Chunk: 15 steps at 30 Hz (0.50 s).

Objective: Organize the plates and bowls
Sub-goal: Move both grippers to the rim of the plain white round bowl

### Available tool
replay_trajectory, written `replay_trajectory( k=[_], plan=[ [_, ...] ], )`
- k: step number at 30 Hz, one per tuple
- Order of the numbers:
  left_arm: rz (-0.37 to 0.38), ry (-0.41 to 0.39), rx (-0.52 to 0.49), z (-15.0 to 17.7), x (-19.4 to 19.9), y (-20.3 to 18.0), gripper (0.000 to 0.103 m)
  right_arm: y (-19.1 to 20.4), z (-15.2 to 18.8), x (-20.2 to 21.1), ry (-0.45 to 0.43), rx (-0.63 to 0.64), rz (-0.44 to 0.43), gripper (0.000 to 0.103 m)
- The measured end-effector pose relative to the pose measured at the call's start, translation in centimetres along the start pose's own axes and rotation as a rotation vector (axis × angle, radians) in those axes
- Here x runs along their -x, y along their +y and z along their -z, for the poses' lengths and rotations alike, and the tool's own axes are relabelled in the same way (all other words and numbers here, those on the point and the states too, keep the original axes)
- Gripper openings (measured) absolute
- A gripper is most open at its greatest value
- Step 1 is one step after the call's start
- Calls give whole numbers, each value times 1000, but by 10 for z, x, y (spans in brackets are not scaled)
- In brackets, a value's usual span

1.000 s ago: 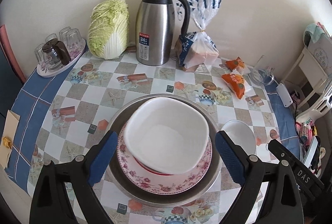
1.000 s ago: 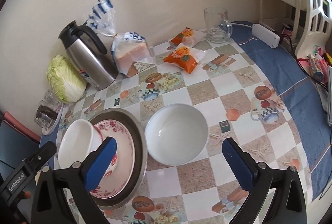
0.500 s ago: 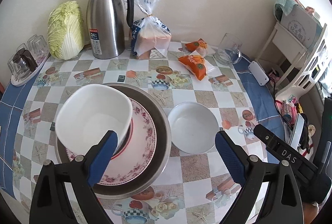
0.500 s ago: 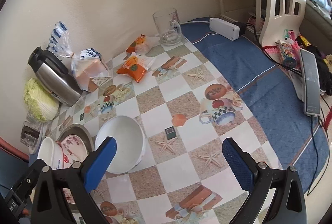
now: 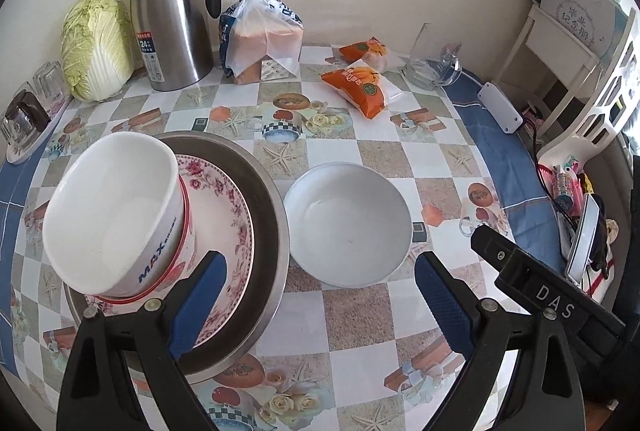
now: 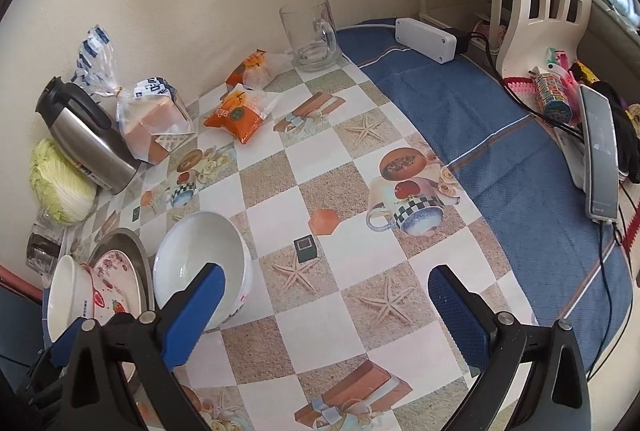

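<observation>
A white bowl with a red band (image 5: pixel 114 211) stands on a floral plate (image 5: pixel 228 215), which lies in a wide steel dish (image 5: pixel 268 231). Just right of the dish a plain white bowl (image 5: pixel 348 223) sits on the tablecloth. My left gripper (image 5: pixel 320 301) is open just in front of that bowl, its left finger over the dish's rim. My right gripper (image 6: pixel 332 315) is open over bare tablecloth. The plain bowl (image 6: pixel 200 267) is at its left finger, with the stack (image 6: pixel 100 291) farther left.
Along the wall stand a cabbage (image 5: pixel 96 43), a steel jug (image 5: pixel 172 11), bagged bread (image 5: pixel 260 31), orange snack packs (image 5: pixel 356 87) and a glass mug (image 6: pixel 310 31). Glasses on a tray (image 5: pixel 28 111) sit far left. A white adapter (image 6: pixel 426 39) and cables lie on the blue cloth.
Both grippers have swung rightward: the stacked bowl slid from centre to the left of the left wrist view, and the plain bowl moved to the right gripper's left finger.
</observation>
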<state>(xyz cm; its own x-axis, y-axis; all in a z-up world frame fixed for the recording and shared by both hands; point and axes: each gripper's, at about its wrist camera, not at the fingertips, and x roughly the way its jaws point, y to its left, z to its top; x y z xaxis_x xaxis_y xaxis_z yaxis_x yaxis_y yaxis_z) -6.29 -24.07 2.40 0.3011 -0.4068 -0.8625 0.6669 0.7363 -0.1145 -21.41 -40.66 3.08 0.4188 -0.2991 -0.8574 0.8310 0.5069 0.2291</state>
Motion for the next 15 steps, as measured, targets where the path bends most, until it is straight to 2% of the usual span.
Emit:
replay_trajectory(
  k=[15],
  plan=[
    [17,-8,62,-10,-13,11,95,-1,3,-41,69,-45,-28,103]
  ],
)
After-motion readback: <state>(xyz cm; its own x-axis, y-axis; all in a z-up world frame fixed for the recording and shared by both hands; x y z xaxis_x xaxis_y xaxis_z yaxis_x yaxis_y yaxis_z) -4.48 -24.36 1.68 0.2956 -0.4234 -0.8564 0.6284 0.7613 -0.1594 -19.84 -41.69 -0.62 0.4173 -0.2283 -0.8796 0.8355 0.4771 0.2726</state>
